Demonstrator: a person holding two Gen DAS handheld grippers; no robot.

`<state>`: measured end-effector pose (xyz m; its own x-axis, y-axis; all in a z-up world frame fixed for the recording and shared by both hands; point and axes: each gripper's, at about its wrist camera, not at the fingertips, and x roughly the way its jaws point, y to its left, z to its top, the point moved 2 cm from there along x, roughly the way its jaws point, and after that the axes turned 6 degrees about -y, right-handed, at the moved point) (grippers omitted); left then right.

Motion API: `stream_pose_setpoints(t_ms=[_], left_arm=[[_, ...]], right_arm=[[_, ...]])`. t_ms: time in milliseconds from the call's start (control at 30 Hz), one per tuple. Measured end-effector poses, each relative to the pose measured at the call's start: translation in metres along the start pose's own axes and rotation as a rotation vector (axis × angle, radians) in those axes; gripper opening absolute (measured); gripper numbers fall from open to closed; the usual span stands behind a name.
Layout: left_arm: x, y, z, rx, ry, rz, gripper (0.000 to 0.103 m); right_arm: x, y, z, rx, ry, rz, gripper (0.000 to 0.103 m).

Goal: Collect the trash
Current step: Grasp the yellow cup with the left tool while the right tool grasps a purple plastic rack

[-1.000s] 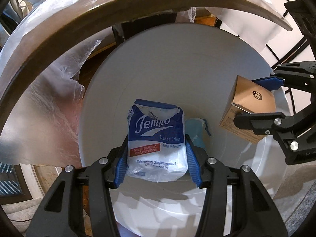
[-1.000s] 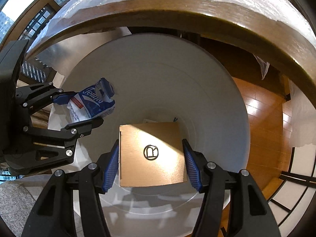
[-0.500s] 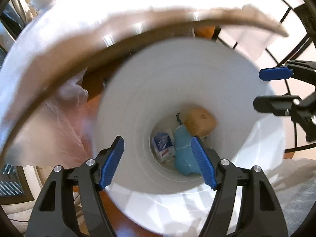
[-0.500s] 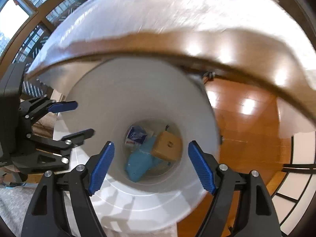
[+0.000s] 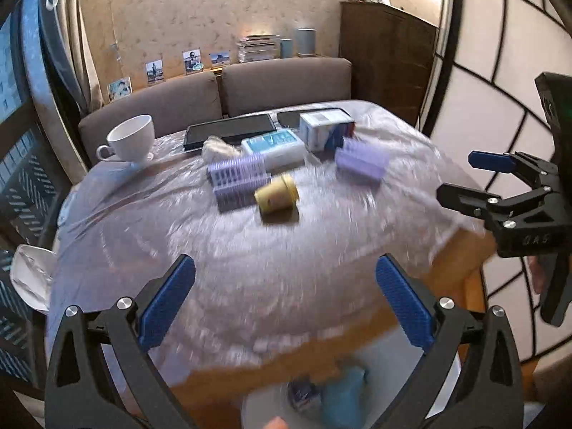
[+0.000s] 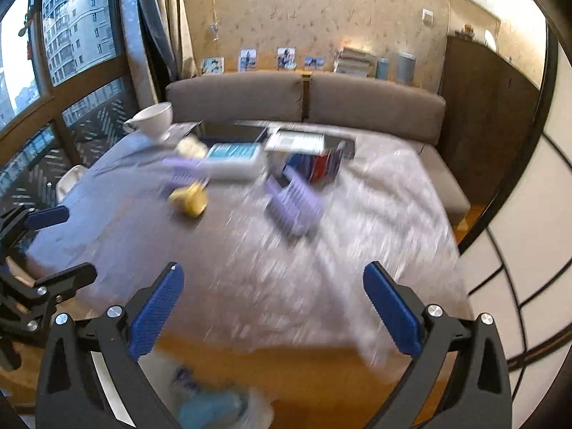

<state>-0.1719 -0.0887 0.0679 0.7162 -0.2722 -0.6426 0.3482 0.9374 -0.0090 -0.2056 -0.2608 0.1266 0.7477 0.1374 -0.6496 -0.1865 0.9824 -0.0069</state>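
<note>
- Both grippers have come up out of the white bin (image 5: 257, 407) since a second ago, when the left one held a tissue pack and the right one a brown box; both views now look across the table (image 5: 250, 268) instead of down into the bin.
- Left gripper (image 5: 286, 304): jaws opening, spread wide, with nothing between the blue pads (image 5: 166, 302).
- Right gripper (image 6: 273, 309): jaws likewise opening, wide apart and empty; in the left view it shows at the right edge (image 5: 475, 178), also with nothing in it.
- Tissue pack (image 5: 304, 395) lies in the bin below the near table edge, blurred, beside a blue-green lump (image 5: 345, 393); the brown box cannot be made out now.
- On the plastic-covered table, well ahead of both grippers, a yellow cup (image 5: 277, 196) lies on its side.
- Just behind the cup sits a purple ridged item (image 5: 237, 177), with a second purple one (image 5: 361, 161) off to the right.
- Farther back are a pale blue pack (image 5: 273, 146), a white and blue carton (image 5: 327, 130), a dark tablet (image 5: 228, 132) and a white teacup (image 5: 130, 137).
- Sofa (image 5: 221, 96) stands behind the table.
- Much of both views is smeared by motion.
</note>
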Motion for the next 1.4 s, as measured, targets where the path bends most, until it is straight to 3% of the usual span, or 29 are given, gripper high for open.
stream_pose_setpoints(t_ms=[133,300,400,533,833,1000,1033,1067,1233,1267,1333,1400], left_arm=[[0.035,0.01,0.01,-0.069,0.053,-0.027,0.102],[0.075,0.015,0.016,-0.092,0.093,0.035,0.102],[0.091,0.016,0.018,-0.112,0.106,0.045,0.102],[0.102,0.018,0.018,-0.166,0.101,0.021,0.102],[0.113,0.014,0.021,-0.142,0.073,0.095,0.101],[0.121,0.014,0.019,-0.137,0.098,0.097,0.086],[0.123,0.015,0.018,-0.147,0.105,0.085,0.078],[0.125,0.015,0.018,-0.152,0.111,0.078,0.075],[0.125,0.014,0.019,-0.136,0.108,0.083,0.074],[0.125,0.013,0.019,-0.132,0.108,0.083,0.062],[0.126,0.012,0.019,-0.113,0.111,0.096,0.053],[0.125,0.011,0.019,-0.113,0.111,0.085,0.048]], right_arm=[[0.036,-0.009,0.019,-0.051,-0.002,-0.025,0.099],[0.086,-0.015,0.022,-0.043,0.095,0.003,0.099],[0.104,-0.02,0.023,-0.032,0.104,0.021,0.099],[0.12,-0.026,0.024,0.009,0.087,0.046,0.099],[0.141,-0.027,0.017,0.024,0.091,0.042,0.092],[0.146,-0.018,0.018,-0.005,0.099,0.062,0.086],[0.147,-0.017,0.019,-0.009,0.107,0.06,0.085],[0.149,-0.016,0.019,-0.01,0.115,0.063,0.08],[0.154,-0.016,0.018,0.004,0.151,0.084,0.061],[0.155,-0.015,0.017,0.0,0.154,0.085,0.055],[0.155,-0.014,0.018,-0.014,0.153,0.085,0.045],[0.153,-0.011,0.018,-0.022,0.156,0.092,0.043]])
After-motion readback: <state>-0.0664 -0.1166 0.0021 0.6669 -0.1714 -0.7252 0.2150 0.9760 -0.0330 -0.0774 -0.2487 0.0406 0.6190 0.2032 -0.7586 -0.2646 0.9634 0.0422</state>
